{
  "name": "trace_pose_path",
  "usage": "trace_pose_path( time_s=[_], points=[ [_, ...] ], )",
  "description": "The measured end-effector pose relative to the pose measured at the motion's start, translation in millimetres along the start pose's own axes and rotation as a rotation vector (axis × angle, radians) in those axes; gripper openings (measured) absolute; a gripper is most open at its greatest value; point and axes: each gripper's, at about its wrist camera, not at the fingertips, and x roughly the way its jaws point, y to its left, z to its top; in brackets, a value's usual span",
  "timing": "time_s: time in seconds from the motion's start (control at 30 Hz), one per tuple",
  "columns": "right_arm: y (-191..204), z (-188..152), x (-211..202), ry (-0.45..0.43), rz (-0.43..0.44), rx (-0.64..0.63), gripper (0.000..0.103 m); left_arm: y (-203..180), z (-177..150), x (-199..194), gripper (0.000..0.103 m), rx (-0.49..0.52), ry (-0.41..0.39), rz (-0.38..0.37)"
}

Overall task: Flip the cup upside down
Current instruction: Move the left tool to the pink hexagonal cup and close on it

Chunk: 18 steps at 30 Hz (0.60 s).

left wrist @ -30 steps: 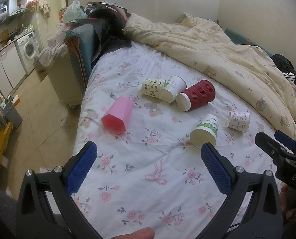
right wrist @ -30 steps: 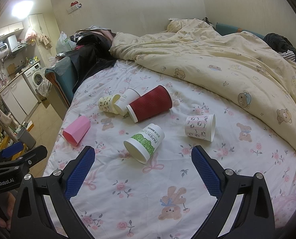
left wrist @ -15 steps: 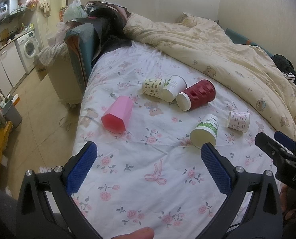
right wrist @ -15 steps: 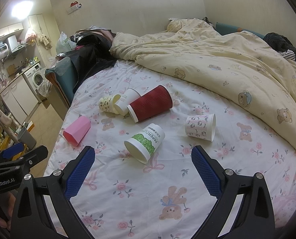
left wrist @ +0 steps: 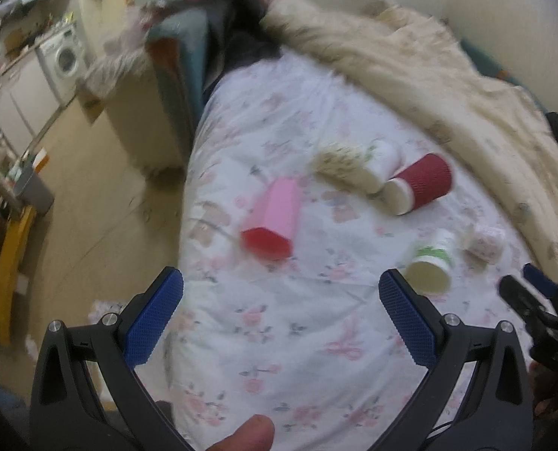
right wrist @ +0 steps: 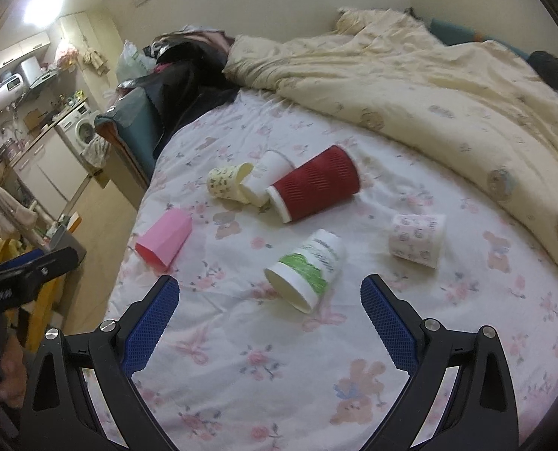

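Your left tool (left wrist: pixel 280 312) hung wide and empty but had swung toward the pink faceted plastic cup (left wrist: pixel 273 220), blurring its view; your right tool (right wrist: pixel 269 310), equally wide, edged nearer the white paper cup with the green band (right wrist: pixel 307 270). Both cups lay on their sides on the floral bedsheet (right wrist: pixel 279 360), ungrasped. You seemed to be starting the approach, probably to the pink one.
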Motion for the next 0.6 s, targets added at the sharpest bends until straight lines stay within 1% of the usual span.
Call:
trace_pose_path(
  time_s=[0.17, 0.23, 0.27, 0.3, 0.47, 0.53, 0.6],
  points=[
    [13.3, 20.8, 24.8, 0.018, 0.005, -0.043, 0.100, 15.0, 23.1, 38.6, 0.103, -0.027, 0.152, 0.014],
    [16.6, 29.5, 35.7, 0.037, 0.015, -0.047, 0.100, 15.9, 30.2, 58.3, 0.102, -0.032, 0.225, -0.014],
    [19.3, 33.0, 41.5, 0.044, 0.019, -0.053, 0.100, 15.3, 33.2, 66.5, 0.102, -0.030, 0.246, -0.023],
    [22.9, 36.3, 47.6, 0.051, 0.023, -0.062, 0.100, 13.2, 36.2, 75.8, 0.102, -0.022, 0.265, -0.015],
    [35.0, 50.4, 80.4, 0.062, 0.014, -0.080, 0.100, 5.1, 47.8, 103.2, 0.099, 0.019, 0.281, 0.017],
    [36.4, 54.4, 92.9, 0.064, 0.011, -0.078, 0.100, 2.7, 52.2, 112.6, 0.094, 0.036, 0.287, 0.022],
    [37.6, 58.8, 104.2, 0.072, 0.006, -0.076, 0.100, -1.4, 57.0, 121.6, 0.094, 0.062, 0.289, 0.027]
  ],
)
